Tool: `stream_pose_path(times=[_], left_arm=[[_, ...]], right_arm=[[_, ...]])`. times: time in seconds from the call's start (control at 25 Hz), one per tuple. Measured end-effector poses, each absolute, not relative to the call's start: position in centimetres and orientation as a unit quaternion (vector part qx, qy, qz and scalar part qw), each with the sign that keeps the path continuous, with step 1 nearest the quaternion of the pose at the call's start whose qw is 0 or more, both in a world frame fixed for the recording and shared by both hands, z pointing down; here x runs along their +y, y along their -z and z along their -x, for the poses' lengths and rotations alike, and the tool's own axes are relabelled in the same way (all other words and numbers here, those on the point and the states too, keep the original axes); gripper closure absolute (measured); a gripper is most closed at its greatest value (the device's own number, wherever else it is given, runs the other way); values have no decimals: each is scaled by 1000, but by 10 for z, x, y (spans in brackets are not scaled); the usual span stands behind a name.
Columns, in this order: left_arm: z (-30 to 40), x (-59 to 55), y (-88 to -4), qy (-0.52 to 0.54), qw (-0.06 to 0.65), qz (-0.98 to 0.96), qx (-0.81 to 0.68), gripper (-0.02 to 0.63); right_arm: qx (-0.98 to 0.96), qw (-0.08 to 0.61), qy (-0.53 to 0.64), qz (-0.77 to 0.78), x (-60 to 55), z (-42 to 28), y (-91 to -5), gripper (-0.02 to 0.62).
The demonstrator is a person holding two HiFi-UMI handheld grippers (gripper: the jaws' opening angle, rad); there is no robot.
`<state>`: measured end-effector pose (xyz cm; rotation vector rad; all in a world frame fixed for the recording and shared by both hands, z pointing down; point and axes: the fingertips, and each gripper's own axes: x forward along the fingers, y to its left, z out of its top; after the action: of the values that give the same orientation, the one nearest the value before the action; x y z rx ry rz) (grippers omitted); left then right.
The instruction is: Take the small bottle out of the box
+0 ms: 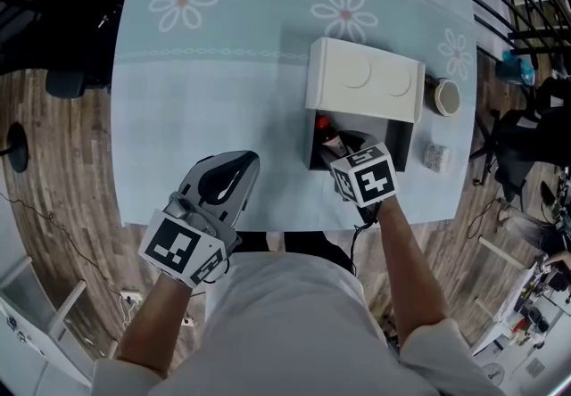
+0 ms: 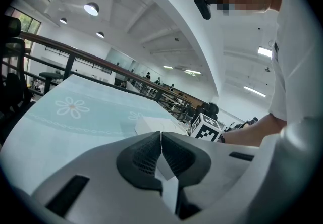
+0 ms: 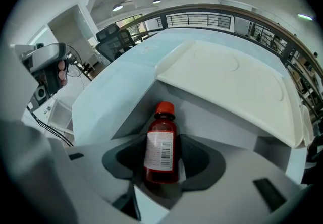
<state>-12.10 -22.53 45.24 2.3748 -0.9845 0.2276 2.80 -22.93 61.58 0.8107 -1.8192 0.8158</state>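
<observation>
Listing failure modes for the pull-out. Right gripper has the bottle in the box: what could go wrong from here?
1. The bottle has its cap close under the open lid; a steep lift by the right gripper could knock it.
2. The jaws press on the smooth label, so the bottle may slip or pivot.
3. The left gripper is shut and off the box, so the box may drag along.

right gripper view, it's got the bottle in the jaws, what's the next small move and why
Probably raise the right gripper up and out of the box. Its jaws are closed on the small bottle, one on each side, but the bottle sits low between the box walls, with the open lid behind it. Clearing the wall looks like the only step not yet done.
</observation>
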Motion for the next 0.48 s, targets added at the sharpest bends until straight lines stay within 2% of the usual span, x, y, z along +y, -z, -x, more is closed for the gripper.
stream_pose_path(times=[0.48], left_arm=[[100, -216, -438, -92, 259, -893, -357, 583]], right_arm=[[-762, 428, -332, -355, -227, -44, -592, 378]])
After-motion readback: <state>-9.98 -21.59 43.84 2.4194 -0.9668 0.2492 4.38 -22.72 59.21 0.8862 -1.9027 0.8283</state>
